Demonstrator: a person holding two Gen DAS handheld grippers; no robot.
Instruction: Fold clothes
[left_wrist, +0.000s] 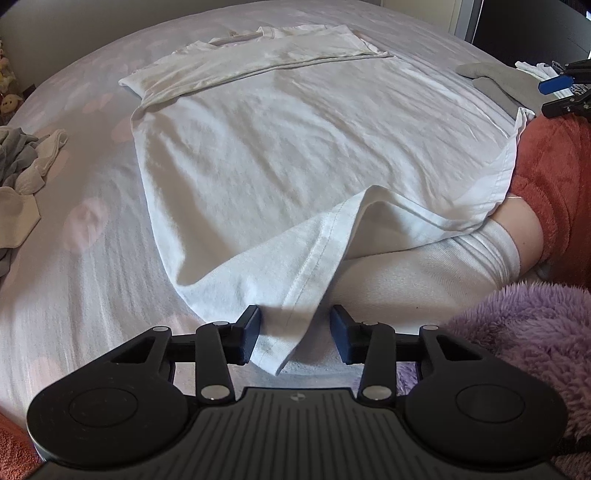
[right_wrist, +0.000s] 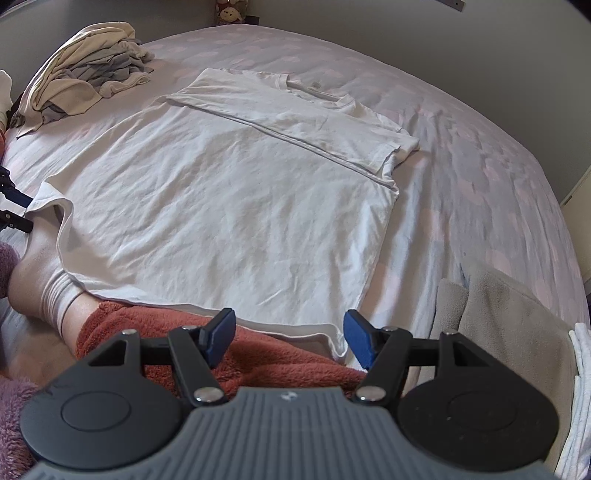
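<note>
A white T-shirt (left_wrist: 303, 140) lies spread on the bed, its top part with the sleeves folded over near the collar. It also shows in the right wrist view (right_wrist: 221, 206). My left gripper (left_wrist: 295, 332) is open, with the shirt's near hem corner lying between its fingers. My right gripper (right_wrist: 290, 338) is open at the shirt's other hem corner, which drapes over a red fleece leg (right_wrist: 258, 354). The right gripper also shows at the right edge of the left wrist view (left_wrist: 561, 90).
The bed sheet (right_wrist: 480, 147) is pale with pink spots. A pile of unfolded clothes (right_wrist: 88, 77) sits at the far left. Grey folded cloth (right_wrist: 509, 317) and white cloth lie at right. A socked foot (left_wrist: 443, 266) and a purple fleece (left_wrist: 524, 332) are close by.
</note>
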